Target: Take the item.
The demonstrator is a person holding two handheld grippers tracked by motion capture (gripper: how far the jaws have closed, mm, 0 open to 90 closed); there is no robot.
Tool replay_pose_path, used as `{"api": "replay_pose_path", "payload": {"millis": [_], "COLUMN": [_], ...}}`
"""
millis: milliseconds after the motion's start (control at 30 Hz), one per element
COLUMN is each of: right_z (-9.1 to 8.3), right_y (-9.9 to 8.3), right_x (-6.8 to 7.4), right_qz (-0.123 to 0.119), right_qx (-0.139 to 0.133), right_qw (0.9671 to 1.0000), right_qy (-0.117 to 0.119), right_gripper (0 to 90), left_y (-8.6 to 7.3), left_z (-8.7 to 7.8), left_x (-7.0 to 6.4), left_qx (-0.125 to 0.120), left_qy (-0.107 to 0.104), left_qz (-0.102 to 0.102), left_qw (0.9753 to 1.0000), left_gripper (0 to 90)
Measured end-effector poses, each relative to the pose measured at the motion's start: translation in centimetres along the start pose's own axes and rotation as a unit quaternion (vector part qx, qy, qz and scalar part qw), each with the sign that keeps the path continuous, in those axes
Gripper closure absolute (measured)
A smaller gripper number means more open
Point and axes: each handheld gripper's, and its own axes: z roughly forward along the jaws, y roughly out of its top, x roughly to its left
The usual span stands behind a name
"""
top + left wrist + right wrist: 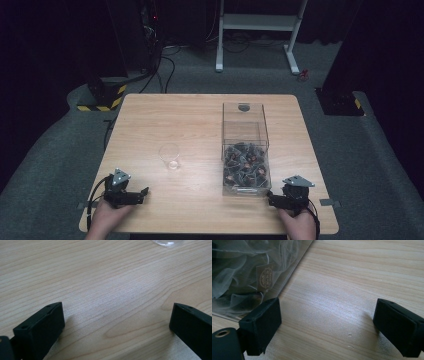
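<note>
Wooden counter [200, 120], both grippers resting at its near edge.
Left gripper [117, 317] has jaws wide and empty, a clear plastic cup [170, 156] ahead of them; right gripper [327, 315] has jaws wide too, the clear box of tea bags [249, 275] just beside its left jaw.

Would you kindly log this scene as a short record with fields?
table: wooden table, light grain
cup: clear cup, upright, left of centre, looks empty
box: clear box, right of centre, its near end full of tea bags
left gripper: left gripper open, low at the near edge, holds nothing
right gripper: right gripper open, beside the box's near corner, holds nothing
</note>
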Motion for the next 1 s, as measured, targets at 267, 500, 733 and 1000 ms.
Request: {"api": "replay_pose_path", "payload": {"millis": [267,500,733,1000], "right_z": [0.01,0.01,0.01,0.0], "right_y": [0.0,0.0,0.0,0.0], "right_x": [-0.03,-0.01,-0.01,0.01], "right_qz": [-0.003,-0.001,-0.001,0.001], "right_qx": [-0.001,-0.001,-0.001,0.0], "right_qw": [1.0,1.0,1.0,1.0], "right_qy": [-0.001,0.0,0.0,0.0], "right_gripper": [7.8,7.8,7.9,7.9], "left_y": [0.1,0.06,-0.05,0.01], "left_z": [0.05,0.04,-0.07,-0.26], "left_x": [0.0,0.0,-0.01,0.05], "left_qx": [0.002,0.001,-0.003,0.0], "left_qy": [-0.002,-0.002,-0.004,-0.009], "left_qz": [0.001,0.001,0.0,0.001], "left_qw": [1.0,1.0,1.0,1.0], "left_gripper": [0.2,0.3,1.8,4.4]}}
